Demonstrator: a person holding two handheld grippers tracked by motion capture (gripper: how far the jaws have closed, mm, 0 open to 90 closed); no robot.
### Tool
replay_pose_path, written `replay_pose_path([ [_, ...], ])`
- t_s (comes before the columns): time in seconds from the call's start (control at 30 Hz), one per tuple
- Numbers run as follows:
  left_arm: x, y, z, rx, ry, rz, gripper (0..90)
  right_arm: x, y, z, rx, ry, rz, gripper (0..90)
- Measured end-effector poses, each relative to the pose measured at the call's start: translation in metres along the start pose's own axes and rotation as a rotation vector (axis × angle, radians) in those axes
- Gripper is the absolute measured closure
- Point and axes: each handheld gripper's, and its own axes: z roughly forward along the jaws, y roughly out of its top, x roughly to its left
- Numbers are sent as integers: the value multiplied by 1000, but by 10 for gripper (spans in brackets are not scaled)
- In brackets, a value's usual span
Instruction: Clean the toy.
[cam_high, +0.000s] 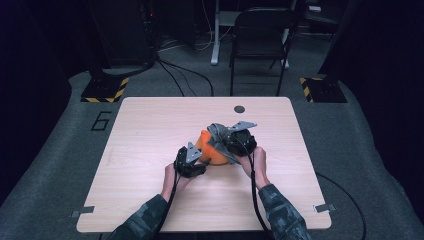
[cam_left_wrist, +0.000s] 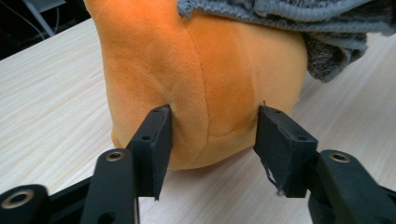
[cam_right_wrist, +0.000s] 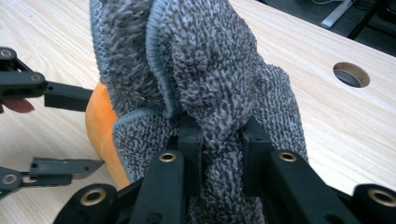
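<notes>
Two grippers are working at an orange plush toy (cam_high: 209, 149) that is sitting on the wooden table (cam_high: 150, 130), a little toward the person's side of the round hole (cam_high: 239, 109) in the tabletop. A grey terry cloth (cam_right_wrist: 210, 70) is lying draped over the top of the plush toy and hanging down its far side.

The left gripper (cam_left_wrist: 212, 126) is standing at the toy's near-left side, its jaws parted about halfway. The rounded lower part of the toy is sitting between them; the left pad (cam_left_wrist: 156, 135) is touching or nearly touching the orange fabric, the other pad is standing just beside it without pressing, so the toy is not being squeezed.

The right gripper (cam_right_wrist: 219, 140) is sitting on the opposite side of the plush toy, nearer the round hole, with its jaws closed tight on a bunched fold of the grey terry cloth, which is bulging up above the pads. In the right gripper view the left gripper's open jaws are showing beside the orange flank of the toy.
</notes>
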Motion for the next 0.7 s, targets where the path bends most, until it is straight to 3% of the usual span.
replay_pose_path([
  [0.03,0,0,0,-1,4,-7,569,0,0,0,-3,-1,-1,745],
  [0.07,3,-1,1,-9,-11,-25,725,-1,0,0,-4,5,3,745],
  [0.13,5,-2,1,-16,-20,-33,792,-3,0,-1,-6,10,6,746],
  [0.3,10,1,-5,-38,-68,-90,825,-3,4,-9,-35,23,19,747],
  [0.33,11,3,-7,-45,-86,-117,826,-2,5,-12,-39,23,10,747],
  [0.37,12,4,-9,-52,-99,-143,827,0,8,-16,-51,31,12,747],
  [0.47,13,7,-13,-65,-114,-170,828,7,15,-27,-90,54,5,748],
  [0.57,8,11,-17,-72,-143,-188,828,18,17,-28,-91,71,-21,747],
  [0.63,6,12,-16,-65,-137,-167,827,22,16,-24,-77,73,-40,747],
  [0.7,6,10,-14,-59,-135,-170,826,25,13,-15,-55,52,-71,747],
])
